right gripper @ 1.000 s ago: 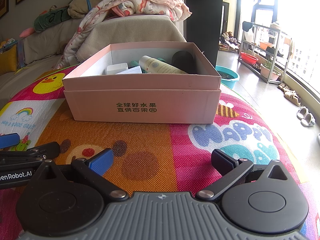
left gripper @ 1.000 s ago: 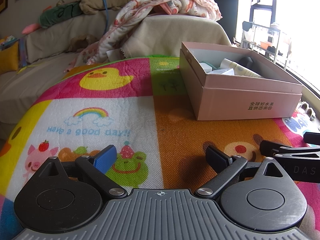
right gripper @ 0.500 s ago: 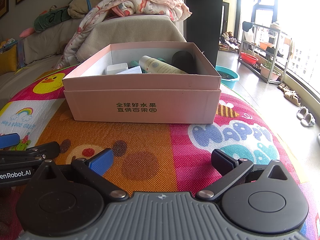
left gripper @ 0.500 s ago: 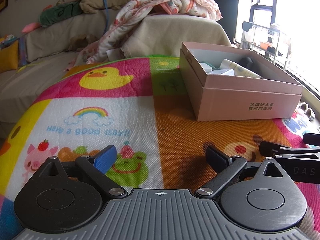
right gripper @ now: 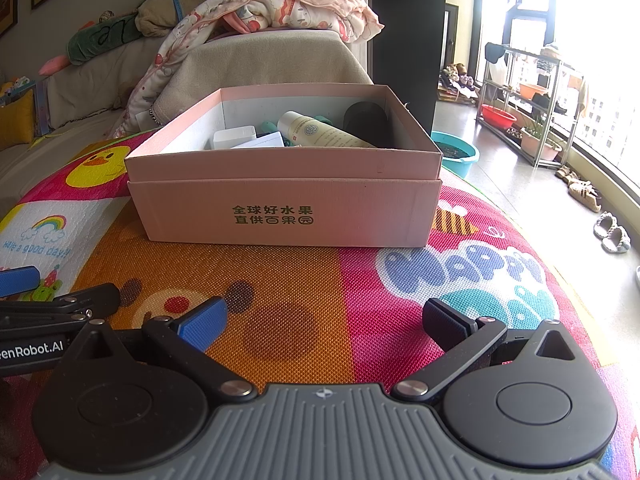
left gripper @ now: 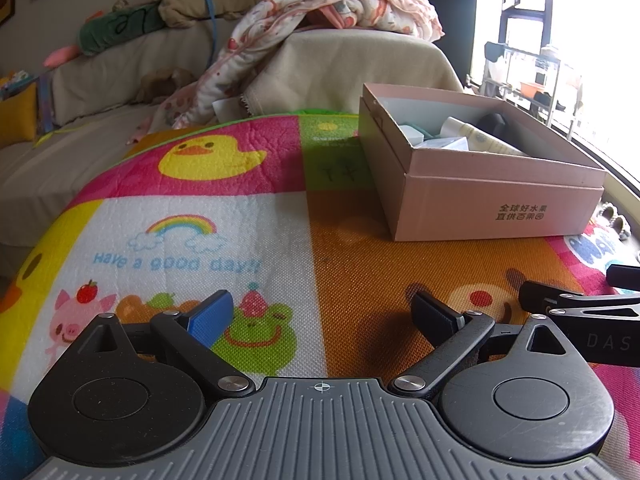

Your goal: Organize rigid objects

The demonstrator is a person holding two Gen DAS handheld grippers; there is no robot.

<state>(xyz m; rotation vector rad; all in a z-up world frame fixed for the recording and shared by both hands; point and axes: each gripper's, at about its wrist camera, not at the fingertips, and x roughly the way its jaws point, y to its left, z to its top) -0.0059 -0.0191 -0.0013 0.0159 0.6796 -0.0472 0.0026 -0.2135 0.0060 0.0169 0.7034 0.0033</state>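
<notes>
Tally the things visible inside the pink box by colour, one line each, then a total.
In the pink box, as far as the right wrist view shows:
White: 2, a small box and a flat pack
Cream: 1, a bottle
Teal: 1, a partly hidden item
Black: 1, a rounded object
Total: 5 visible; more may be hidden.

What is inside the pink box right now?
The pink box holds a cream bottle, a white block, something teal and a dark item; its front wall hides the bottom.
</notes>
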